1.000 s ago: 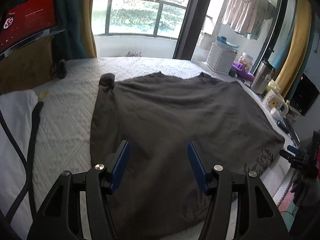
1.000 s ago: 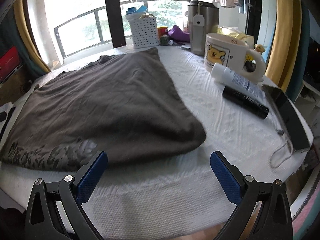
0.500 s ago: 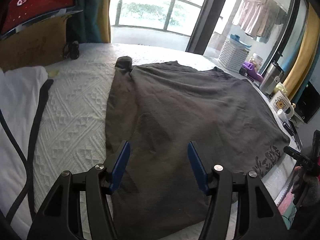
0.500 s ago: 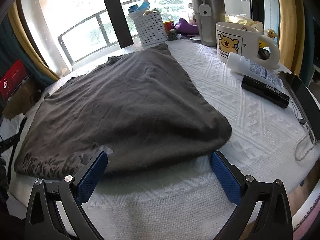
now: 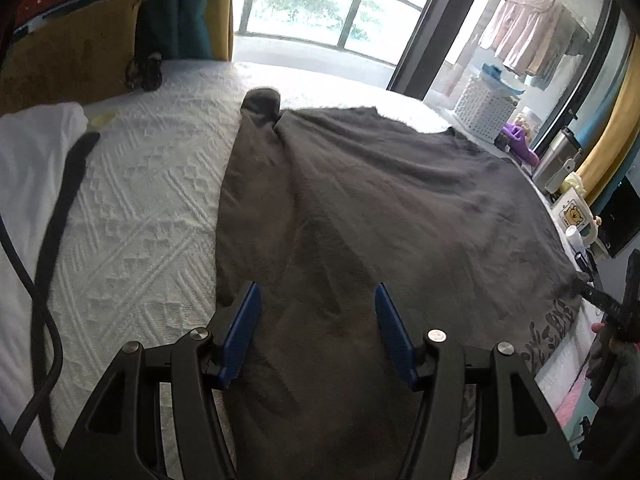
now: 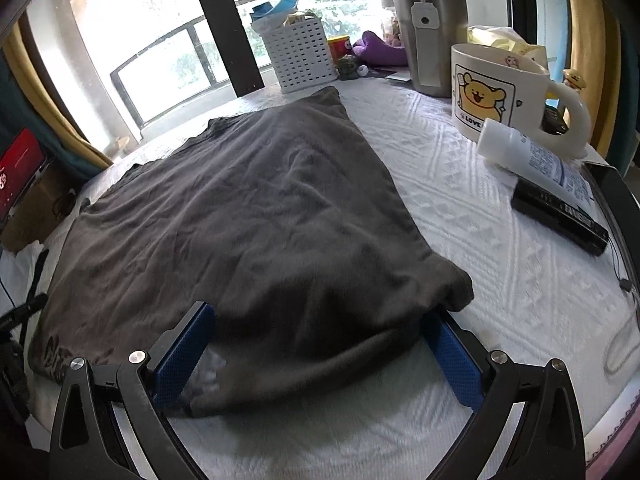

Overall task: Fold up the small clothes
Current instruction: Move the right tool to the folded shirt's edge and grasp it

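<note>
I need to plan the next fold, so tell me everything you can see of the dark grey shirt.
The dark grey shirt is soft, matte, lightly wrinkled cloth lying flat on the white quilted bedspread. Its sides look already folded inward, one sleeve lying along its edge. A faint grey print marks the near hem. The right claw straddles the near corner with open jaws, cloth between them; the left claw is open above the hem.

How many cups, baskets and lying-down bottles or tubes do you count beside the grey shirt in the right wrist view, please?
Cups: 2, the bear mug and the steel tumbler
Baskets: 1, the white basket
Lying bottles or tubes: 2, the white bottle and the black tube
Total: 5
</note>
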